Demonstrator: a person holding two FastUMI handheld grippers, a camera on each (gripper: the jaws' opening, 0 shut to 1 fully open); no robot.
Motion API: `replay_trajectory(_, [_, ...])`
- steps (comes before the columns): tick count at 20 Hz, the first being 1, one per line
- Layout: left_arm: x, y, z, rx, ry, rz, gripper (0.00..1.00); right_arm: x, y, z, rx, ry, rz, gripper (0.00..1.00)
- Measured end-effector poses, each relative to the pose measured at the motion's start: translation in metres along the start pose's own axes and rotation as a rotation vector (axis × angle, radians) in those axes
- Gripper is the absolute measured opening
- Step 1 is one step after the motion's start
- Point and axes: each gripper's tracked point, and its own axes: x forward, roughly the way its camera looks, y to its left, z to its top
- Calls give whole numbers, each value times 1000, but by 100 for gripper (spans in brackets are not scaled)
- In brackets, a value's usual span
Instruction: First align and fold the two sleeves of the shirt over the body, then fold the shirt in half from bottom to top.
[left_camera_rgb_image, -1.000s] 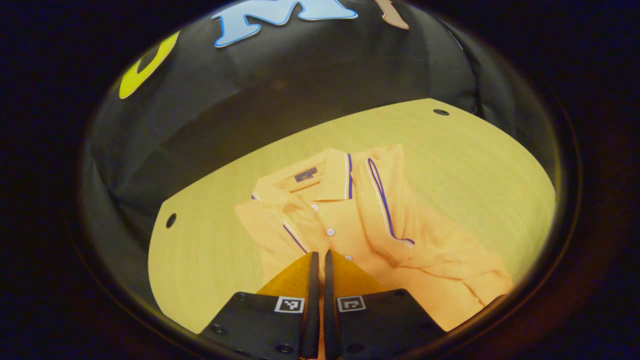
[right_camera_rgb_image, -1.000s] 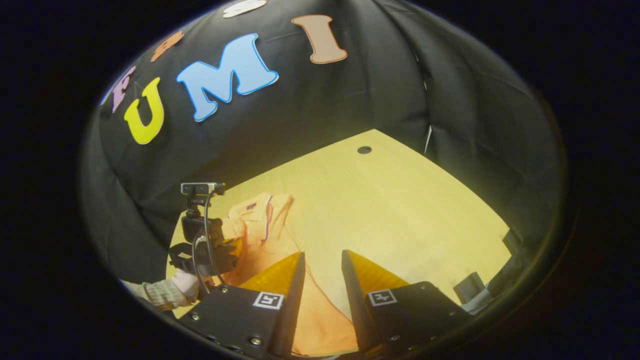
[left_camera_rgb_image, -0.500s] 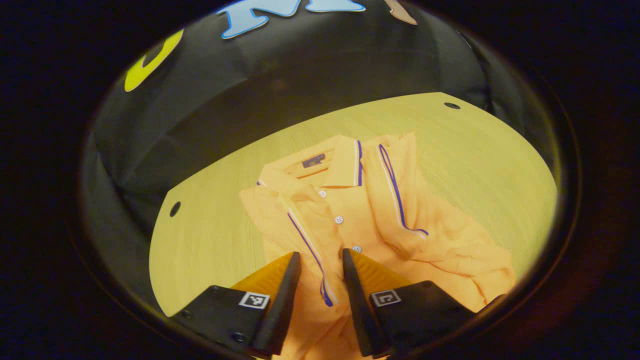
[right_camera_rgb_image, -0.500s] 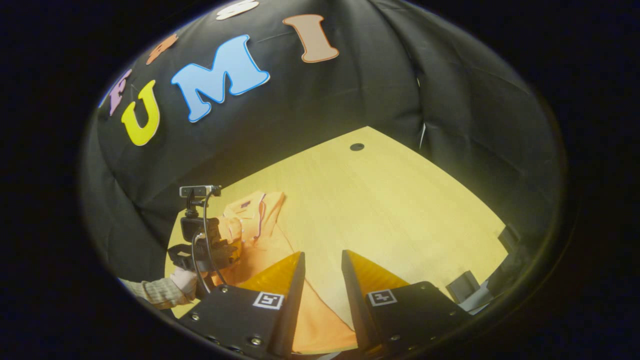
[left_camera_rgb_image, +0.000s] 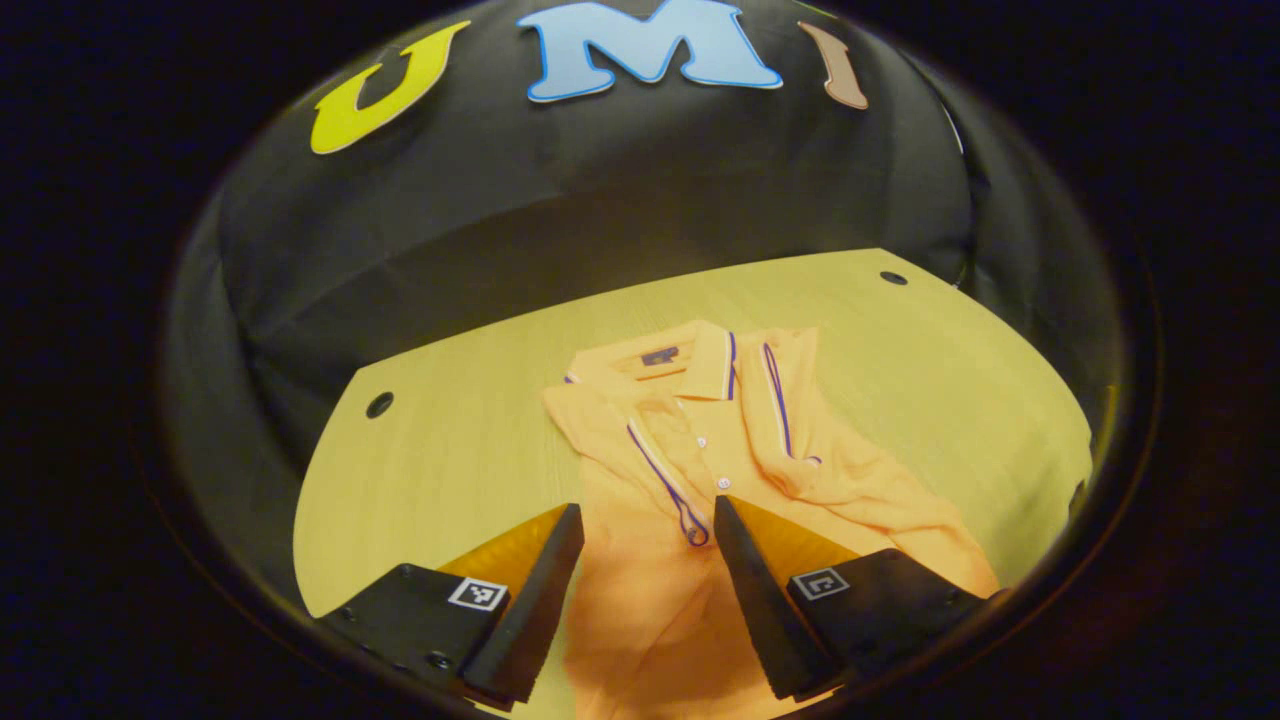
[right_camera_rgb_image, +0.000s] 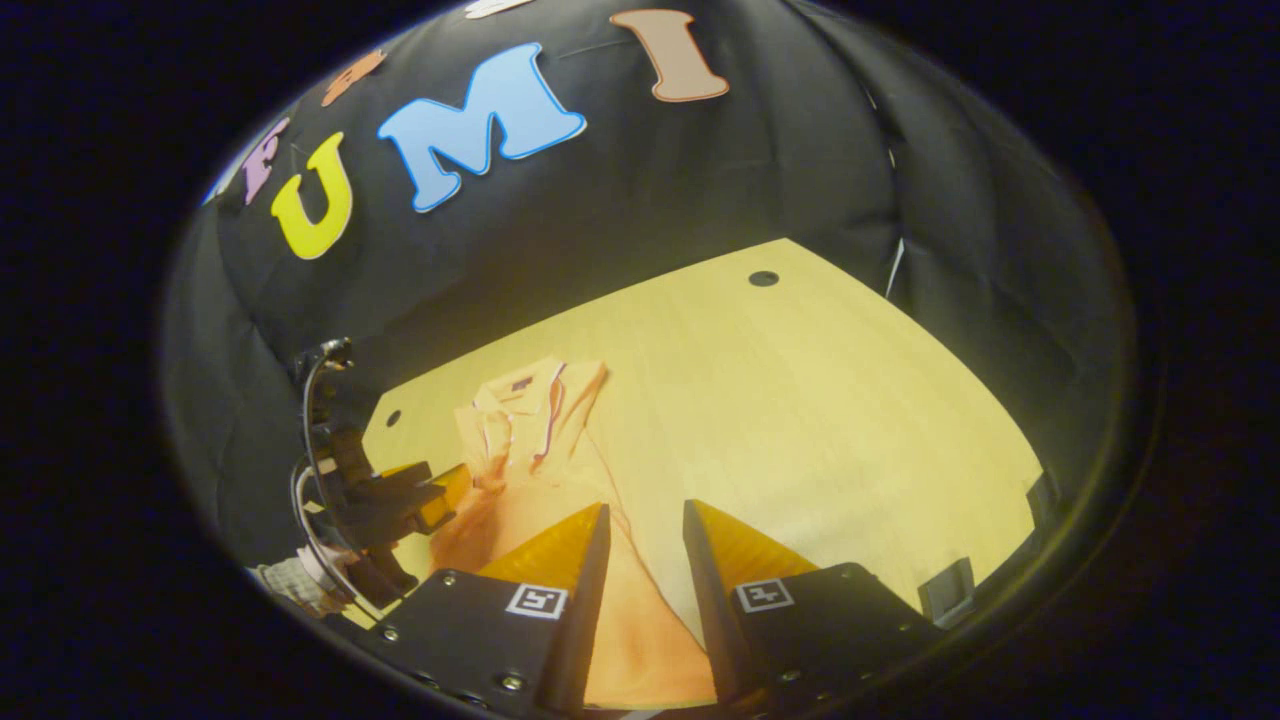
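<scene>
My left gripper (left_camera_rgb_image: 648, 520) and right gripper (right_camera_rgb_image: 645, 520) hang open above the orange polo shirt (left_camera_rgb_image: 700, 470); its loosely folded, rumpled sleeves (left_camera_rgb_image: 830, 480) could slip apart if I lift the hem unevenly.

Shirt (left_camera_rgb_image: 700, 470) flat on table (left_camera_rgb_image: 440, 450), collar at the far end, both sleeves lying over the body; left gripper (left_camera_rgb_image: 645, 520) above its near part.

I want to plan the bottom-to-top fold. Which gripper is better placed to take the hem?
Probably the right gripper: it is open, with the shirt's lower edge lying between its fingers. The left gripper, also open, hangs above the shirt's middle.
</scene>
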Motion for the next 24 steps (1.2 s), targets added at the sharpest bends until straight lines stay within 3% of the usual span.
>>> replay_trajectory(3, [-29, 17, -6, -22, -12, 14, 94, 10, 9, -12, -55, 53, 40, 47])
replay_trajectory(4, [-39, 23, -9, -37, -11, 18, 88, 13, 12, -15, -73, 71, 52, 47])
replay_trajectory(11, [-89, 47, -56, -88, 29, 33, 88, 27, 19, -47, -156, 209, 110, 47])
replay_trajectory(19, [-126, 43, -120, -93, 127, 0, 88, 31, 10, -85, -179, 352, 118, 48])
replay_trajectory(22, [-138, 30, -139, -77, 167, -46, 89, 24, 6, -97, -189, 397, 119, 48])
replay_trajectory(23, [-141, 25, -146, -80, 183, -63, 89, 22, 7, -104, -189, 419, 129, 55])
replay_trajectory(24, [-145, 23, -154, -85, 201, -70, 89, 19, 9, -109, -196, 439, 139, 85])
